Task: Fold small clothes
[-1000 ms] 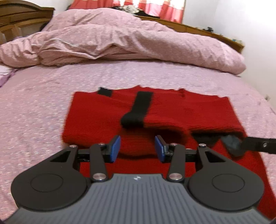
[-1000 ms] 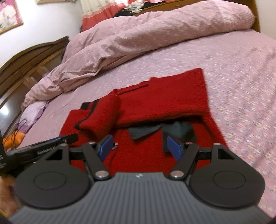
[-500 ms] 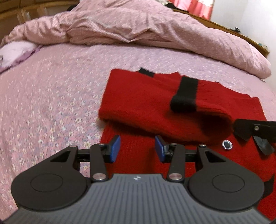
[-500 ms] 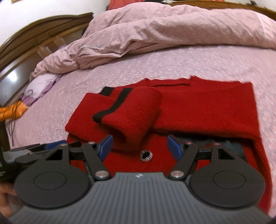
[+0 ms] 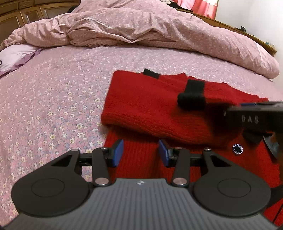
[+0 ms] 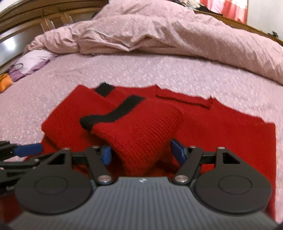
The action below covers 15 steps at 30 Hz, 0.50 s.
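Observation:
A red knit sweater with black stripes lies flat on the pink floral bedsheet, partly folded with a sleeve laid across it. A round button shows on its lower part. My left gripper is open and empty, just above the sweater's lower left part. My right gripper is open, its jaws on either side of the folded sleeve end; it enters the left wrist view from the right, over the sweater. The left gripper's blue finger shows at the left of the right wrist view.
A bunched pink duvet lies across the far side of the bed. Purple fabric sits at the far left edge, with an orange object beside it. A wooden headboard and red curtains stand behind.
Both grippers have shifted left across the sweater. The right gripper has moved forward so that the folded sleeve end now sits between its open jaws.

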Each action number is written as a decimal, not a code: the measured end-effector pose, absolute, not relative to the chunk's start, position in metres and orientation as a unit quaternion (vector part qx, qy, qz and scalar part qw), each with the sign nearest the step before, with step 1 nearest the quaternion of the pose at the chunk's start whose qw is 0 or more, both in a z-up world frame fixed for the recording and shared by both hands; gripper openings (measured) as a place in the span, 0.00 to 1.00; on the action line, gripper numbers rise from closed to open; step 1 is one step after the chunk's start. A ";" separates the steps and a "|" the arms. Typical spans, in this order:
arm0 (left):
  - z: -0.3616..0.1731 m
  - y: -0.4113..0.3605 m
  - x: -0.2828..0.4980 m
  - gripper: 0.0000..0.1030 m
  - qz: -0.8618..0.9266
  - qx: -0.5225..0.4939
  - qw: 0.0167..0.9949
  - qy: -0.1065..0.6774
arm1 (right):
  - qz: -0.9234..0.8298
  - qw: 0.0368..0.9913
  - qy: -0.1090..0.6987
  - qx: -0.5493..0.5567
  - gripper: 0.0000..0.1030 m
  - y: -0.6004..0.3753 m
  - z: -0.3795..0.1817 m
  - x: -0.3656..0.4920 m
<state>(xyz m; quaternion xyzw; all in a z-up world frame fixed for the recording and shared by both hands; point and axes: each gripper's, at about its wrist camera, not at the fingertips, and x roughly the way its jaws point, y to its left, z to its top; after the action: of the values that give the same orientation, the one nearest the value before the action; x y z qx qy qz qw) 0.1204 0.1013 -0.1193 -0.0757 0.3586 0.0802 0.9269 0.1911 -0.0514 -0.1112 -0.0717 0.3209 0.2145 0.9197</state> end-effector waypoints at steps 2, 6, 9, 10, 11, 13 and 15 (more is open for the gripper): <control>-0.121 0.103 0.126 0.49 0.086 -0.076 0.926 0.360 | 0.221 0.921 0.314 -0.064 0.32 -0.053 -0.107 0.194; -0.125 0.107 0.137 0.49 0.099 -0.079 0.924 0.360 | 0.219 0.929 0.295 -0.045 0.16 -0.061 -0.092 0.208; -0.126 0.107 0.144 0.49 0.103 -0.075 0.924 0.360 | 0.205 0.944 0.255 -0.033 0.15 -0.072 -0.072 0.213; -0.126 0.106 0.145 0.48 0.105 -0.072 0.924 0.360 | 0.198 0.950 0.241 -0.026 0.14 -0.078 -0.066 0.214; -0.128 0.105 0.145 0.48 0.106 -0.069 0.924 0.360 | 0.190 0.956 0.225 -0.016 0.14 -0.086 -0.059 0.214; -0.129 0.103 0.147 0.48 0.108 -0.064 0.925 0.359 | 0.177 0.965 0.196 0.009 0.14 -0.101 -0.053 0.215; -0.131 0.100 0.148 0.48 0.110 -0.053 0.926 0.358 | 0.157 0.971 0.178 0.035 0.14 -0.117 -0.053 0.218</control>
<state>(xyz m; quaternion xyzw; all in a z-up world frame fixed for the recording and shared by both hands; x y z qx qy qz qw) 0.1475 0.1004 -0.1309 -0.0525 0.3575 0.1103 0.9259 0.2175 -0.1175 -0.0530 0.0352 0.1778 0.1572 0.9708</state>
